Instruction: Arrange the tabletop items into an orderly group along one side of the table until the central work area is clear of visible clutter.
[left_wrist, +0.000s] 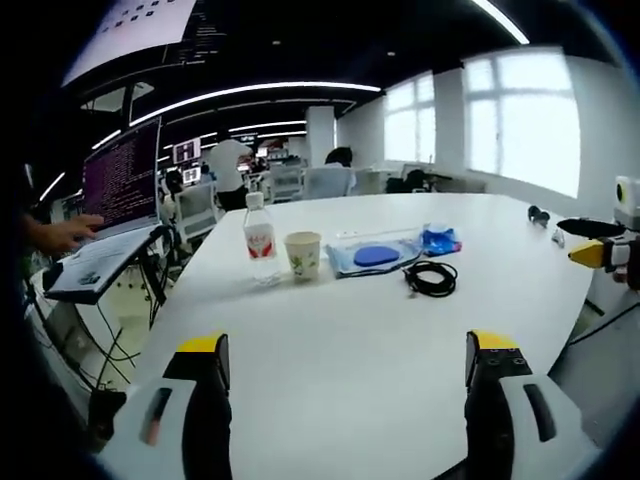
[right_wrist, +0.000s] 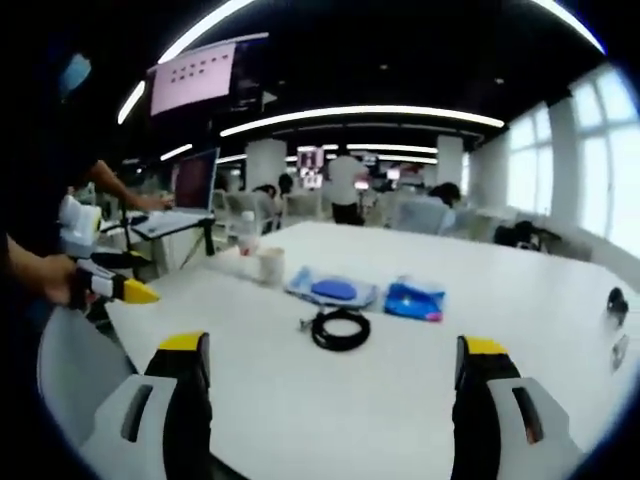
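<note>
On the white table (left_wrist: 360, 340) stand a water bottle (left_wrist: 260, 240) with a red label and a paper cup (left_wrist: 303, 254) beside it. To their right lie a clear bag holding a blue disc (left_wrist: 374, 255), a blue packet (left_wrist: 438, 240) and a coiled black cable (left_wrist: 432, 278). My left gripper (left_wrist: 347, 352) hovers over the near table edge, open and holding nothing. In the right gripper view the cable (right_wrist: 340, 328), blue packet (right_wrist: 415, 299), bag (right_wrist: 333, 289), cup (right_wrist: 270, 266) and bottle (right_wrist: 247, 232) lie ahead of my open right gripper (right_wrist: 333, 352).
A laptop (left_wrist: 120, 190) on a stand sits off the table's left, with a person's hand on its keys. A small black object (left_wrist: 540, 214) lies near the far right edge. Chairs and people stand beyond the table. The other gripper (right_wrist: 105, 285) shows at the left.
</note>
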